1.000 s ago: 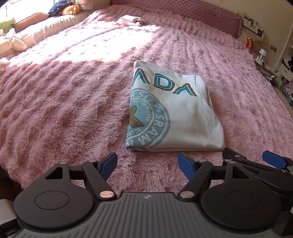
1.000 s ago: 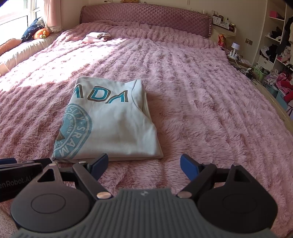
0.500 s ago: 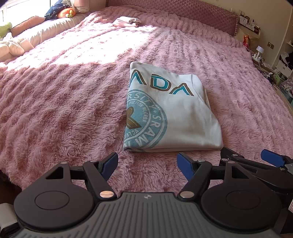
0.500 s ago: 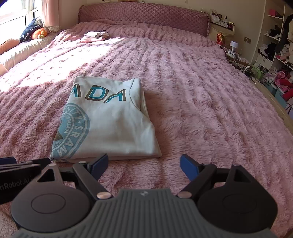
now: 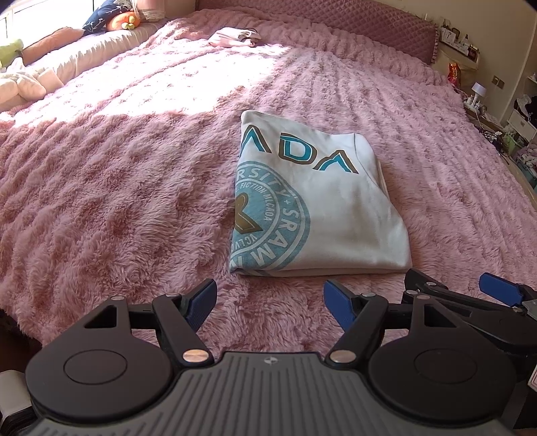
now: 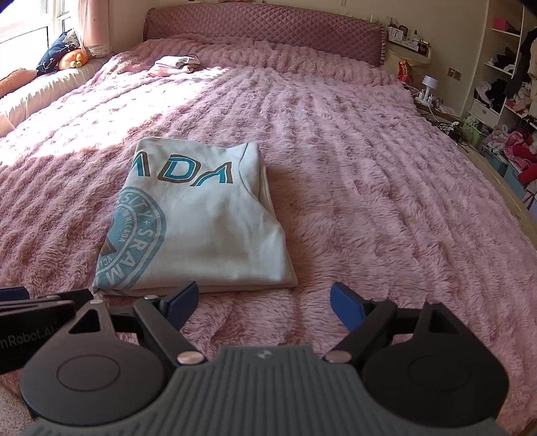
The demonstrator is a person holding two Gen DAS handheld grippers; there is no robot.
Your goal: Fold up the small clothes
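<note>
A pale blue-white shirt (image 5: 329, 208) with a teal round print and letters lies folded into a flat rectangle on the pink fuzzy bedspread (image 5: 117, 201). It also shows in the right wrist view (image 6: 201, 228). My left gripper (image 5: 268, 296) is open and empty, held just short of the shirt's near edge. My right gripper (image 6: 263, 300) is open and empty, near the shirt's near right corner. The right gripper shows at the right of the left wrist view (image 5: 470, 291).
A small pink folded garment (image 6: 174, 65) lies far back near the quilted headboard (image 6: 268, 30). Pillows and soft toys (image 5: 114, 20) line the left side. A bedside shelf, lamp (image 6: 428, 84) and cluttered shelves (image 6: 503, 100) stand to the right.
Both grippers have drawn slightly nearer to the folded shirt and shifted a little; the shirt has not moved. Both grippers stay open.
</note>
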